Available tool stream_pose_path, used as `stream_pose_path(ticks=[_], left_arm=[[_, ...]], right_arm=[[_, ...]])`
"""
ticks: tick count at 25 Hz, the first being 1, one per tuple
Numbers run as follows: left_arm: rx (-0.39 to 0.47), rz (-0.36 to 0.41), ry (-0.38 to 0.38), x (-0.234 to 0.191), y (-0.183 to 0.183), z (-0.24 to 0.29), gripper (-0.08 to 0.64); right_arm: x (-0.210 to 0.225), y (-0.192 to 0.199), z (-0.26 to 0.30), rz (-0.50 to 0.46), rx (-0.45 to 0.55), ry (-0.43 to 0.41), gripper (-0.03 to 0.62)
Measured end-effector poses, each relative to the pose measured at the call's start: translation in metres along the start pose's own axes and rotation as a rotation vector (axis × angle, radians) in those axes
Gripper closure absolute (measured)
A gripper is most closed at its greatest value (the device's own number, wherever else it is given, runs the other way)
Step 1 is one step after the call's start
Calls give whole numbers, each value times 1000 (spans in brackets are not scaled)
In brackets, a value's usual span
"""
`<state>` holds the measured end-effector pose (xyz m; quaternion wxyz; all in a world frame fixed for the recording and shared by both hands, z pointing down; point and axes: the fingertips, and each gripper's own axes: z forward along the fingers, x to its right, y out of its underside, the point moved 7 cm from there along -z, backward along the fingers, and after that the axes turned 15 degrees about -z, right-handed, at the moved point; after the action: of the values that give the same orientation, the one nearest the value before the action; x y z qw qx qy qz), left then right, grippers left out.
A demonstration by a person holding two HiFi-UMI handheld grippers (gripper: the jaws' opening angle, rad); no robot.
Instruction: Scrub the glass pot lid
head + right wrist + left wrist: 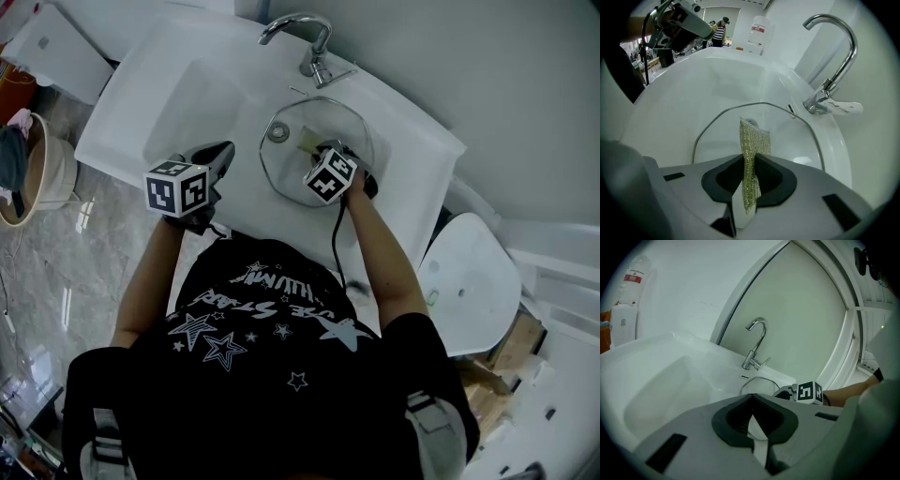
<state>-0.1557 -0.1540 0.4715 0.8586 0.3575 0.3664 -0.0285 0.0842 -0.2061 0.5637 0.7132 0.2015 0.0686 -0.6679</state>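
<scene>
A round glass pot lid (292, 167) lies in the white sink basin (187, 112), its metal knob (277, 132) at the left. My right gripper (322, 150) hovers over the lid, shut on a green-gold scrub cloth (751, 145) whose free end hangs toward the glass (719, 136). My left gripper (223, 153) hangs over the sink's front left part, clear of the lid; in the left gripper view its jaws (751, 399) are shut with nothing between them, and the lid's rim (757, 379) shows beyond.
A chrome faucet (302, 33) arches over the back of the basin. A toilet (469, 272) stands at the right, a round basket (42, 173) on the floor at the left. A soap bottle (758, 29) stands on the far rim.
</scene>
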Motion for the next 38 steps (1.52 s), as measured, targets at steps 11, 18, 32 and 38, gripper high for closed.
stream_pose_path(ticks=[11,18,32,38], left_arm=[[-17,-16,-12,0,18,-7,552],[-16,-24,-20,3,26,-11,552],[-7,-33,-38,10,39,-20,552],[-3,-36,-35,14,44,-21,552]], right_arm=[[-35,-10,8,-23,6,-66,522],[-57,-13,10,-11,33,-146,519],[-95,-13,5,-28,71,-325,515],[-107,-13,1,-23,89,-395,515]])
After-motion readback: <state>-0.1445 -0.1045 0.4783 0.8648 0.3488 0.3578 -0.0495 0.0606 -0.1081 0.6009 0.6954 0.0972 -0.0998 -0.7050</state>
